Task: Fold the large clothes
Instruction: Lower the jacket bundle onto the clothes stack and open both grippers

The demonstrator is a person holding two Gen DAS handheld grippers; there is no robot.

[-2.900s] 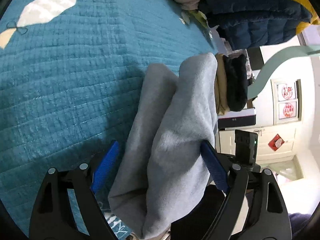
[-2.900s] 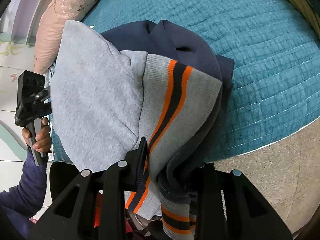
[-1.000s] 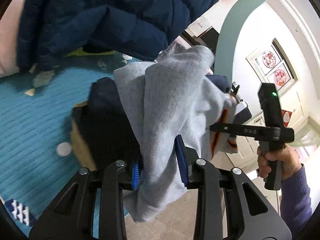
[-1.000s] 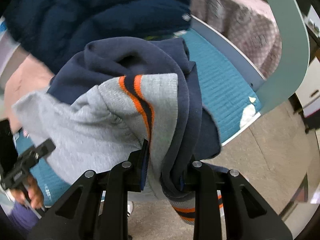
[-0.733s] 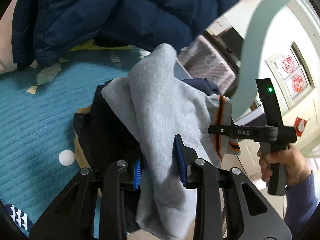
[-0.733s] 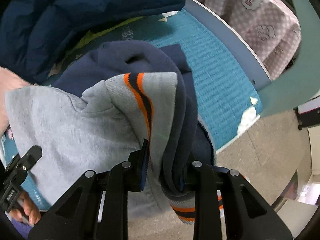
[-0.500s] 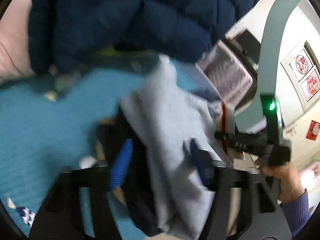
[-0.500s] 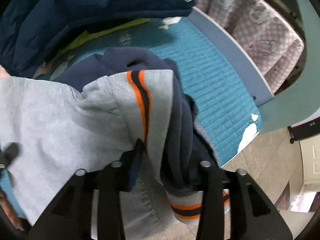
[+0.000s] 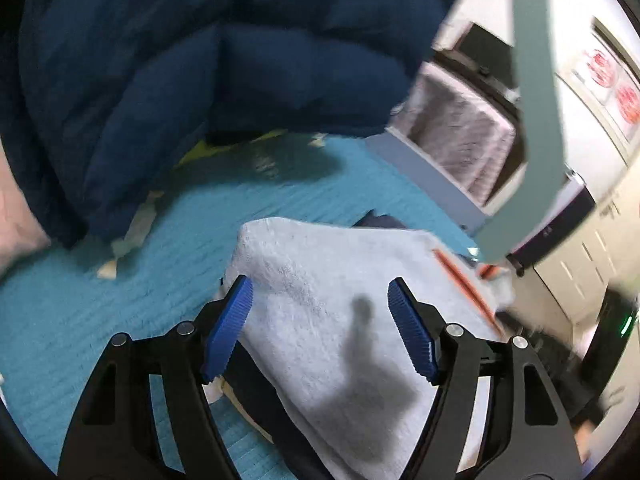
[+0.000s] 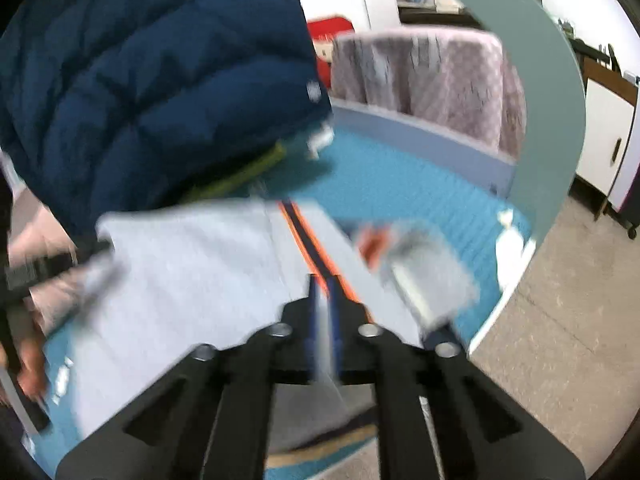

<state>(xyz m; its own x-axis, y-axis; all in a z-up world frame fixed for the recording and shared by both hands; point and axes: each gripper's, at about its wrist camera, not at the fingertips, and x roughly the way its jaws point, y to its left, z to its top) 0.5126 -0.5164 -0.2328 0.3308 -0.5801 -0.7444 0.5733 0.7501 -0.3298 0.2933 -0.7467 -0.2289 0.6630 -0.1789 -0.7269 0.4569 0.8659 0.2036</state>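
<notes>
A folded grey sweater (image 9: 340, 300) with an orange and navy striped hem (image 10: 304, 236) lies on a pile of dark folded clothes (image 9: 256, 392) on the teal bedspread (image 9: 100, 320). My left gripper (image 9: 320, 320) hangs open just over it. Its blue pads (image 9: 228, 336) stand wide to either side and do not press the cloth. The right wrist view is blurred. There my right gripper (image 10: 324, 320) has its jaws closing to shut, pads together, in front of the sweater (image 10: 192, 264). I see no garment between them.
A navy puffer jacket (image 9: 240, 60) is heaped behind the pile. A pink pillow (image 9: 16, 232) lies at the left. A chequered pink cloth (image 10: 432, 76) drapes the footboard beside a pale green arched frame (image 10: 552, 120). Tiled floor (image 10: 540, 340) lies to the right.
Both grippers held the sweater in the air. It now lies on the pile. The left jaws have opened wide off it. The right jaws opened, then shut with no cloth in them.
</notes>
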